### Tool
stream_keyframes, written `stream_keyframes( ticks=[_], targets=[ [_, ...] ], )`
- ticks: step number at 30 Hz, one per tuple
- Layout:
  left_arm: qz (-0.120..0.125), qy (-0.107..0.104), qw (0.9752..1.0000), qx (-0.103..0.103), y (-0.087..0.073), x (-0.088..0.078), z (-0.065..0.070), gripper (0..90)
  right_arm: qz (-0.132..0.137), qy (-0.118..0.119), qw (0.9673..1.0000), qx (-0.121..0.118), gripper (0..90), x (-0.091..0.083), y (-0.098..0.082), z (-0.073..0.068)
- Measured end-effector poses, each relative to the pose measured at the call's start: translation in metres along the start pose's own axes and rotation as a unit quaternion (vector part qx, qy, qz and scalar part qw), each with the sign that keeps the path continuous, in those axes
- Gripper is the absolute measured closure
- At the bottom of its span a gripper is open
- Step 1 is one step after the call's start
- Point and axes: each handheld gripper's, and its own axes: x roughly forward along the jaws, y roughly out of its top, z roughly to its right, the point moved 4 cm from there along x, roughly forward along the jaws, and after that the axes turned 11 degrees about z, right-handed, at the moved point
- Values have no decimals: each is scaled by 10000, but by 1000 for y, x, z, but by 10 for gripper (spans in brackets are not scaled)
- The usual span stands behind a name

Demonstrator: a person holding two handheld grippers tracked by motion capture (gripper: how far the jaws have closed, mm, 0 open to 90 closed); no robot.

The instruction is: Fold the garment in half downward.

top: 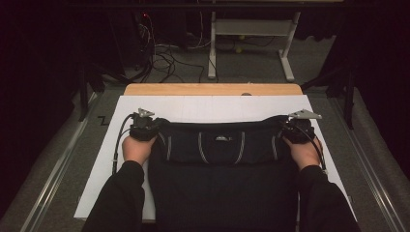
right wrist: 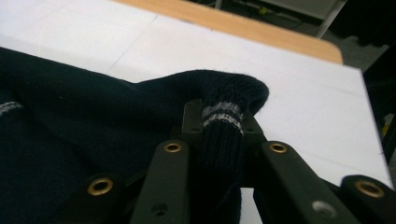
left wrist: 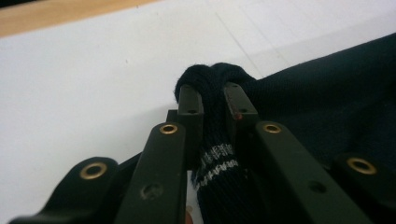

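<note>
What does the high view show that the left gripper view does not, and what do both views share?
Only the high view: the whole dark sweater spread across the white board, the person's two hands, the right gripper at the far right corner of the sweater, and the floor with cables behind the table.

Only the left gripper view: the left gripper close up, its jaws shut on a bunched fold of knit fabric with a white striped band.

Both: the dark sweater, the white board and the wooden table edge.
</note>
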Motion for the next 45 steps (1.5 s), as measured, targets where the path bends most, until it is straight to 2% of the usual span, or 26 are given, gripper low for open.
stream_keyframes(
  ticks=[3,7,12,14,17,19,22,25,28,30,32,33,36,39,43,45],
  targets=[
    [-61,-38,9999,-87,-7,5,0,725,-106,16,9999,-63,773,4,-7,-3],
    [-132,-71,9992,-378,-10,3,-4,542,-169,17,9998,99,636,5,-14,0],
    [136,-109,9981,-588,-10,-13,-5,438,-49,57,9994,326,482,-6,-15,4],
    [178,-167,9979,-598,-10,-19,-3,418,74,43,9991,411,453,-13,-15,5],
    [331,-356,9968,-636,-10,-30,2,404,128,213,9980,578,418,-23,-18,3],
    [418,-436,9960,-658,-11,-37,4,404,214,356,9974,582,403,-30,-19,-2],
    [456,-544,9953,-658,-14,-45,10,380,321,477,9967,579,369,-38,-20,-9],
    [484,-784,9933,-691,-17,-49,19,343,407,638,9947,697,330,-44,-21,-14],
    [480,-980,9921,-622,-20,-51,30,283,429,706,9943,669,301,-48,-21,-18],
    [488,-1081,9911,-602,-22,-50,37,208,407,765,9940,673,271,-49,-22,-22],
    [392,-1174,9907,-569,-25,-47,43,132,359,824,9934,713,228,-48,-24,-25],
    [333,-1212,9907,-528,-27,-44,46,123,306,849,9934,713,201,-46,-25,-26],
    [193,-1268,9906,-475,-33,-39,52,123,83,931,9931,714,186,-40,-31,-32],
    [-36,-1270,9909,-445,-38,-36,57,128,-40,987,9928,684,226,-38,-36,-36],
    [-106,-1320,9910,-172,-48,-42,64,190,-155,1026,9921,709,274,-47,-46,-39],
    [-231,-1297,9913,-3,-54,-44,66,241,-227,1086,9917,647,304,-52,-52,-42]
  ],
)
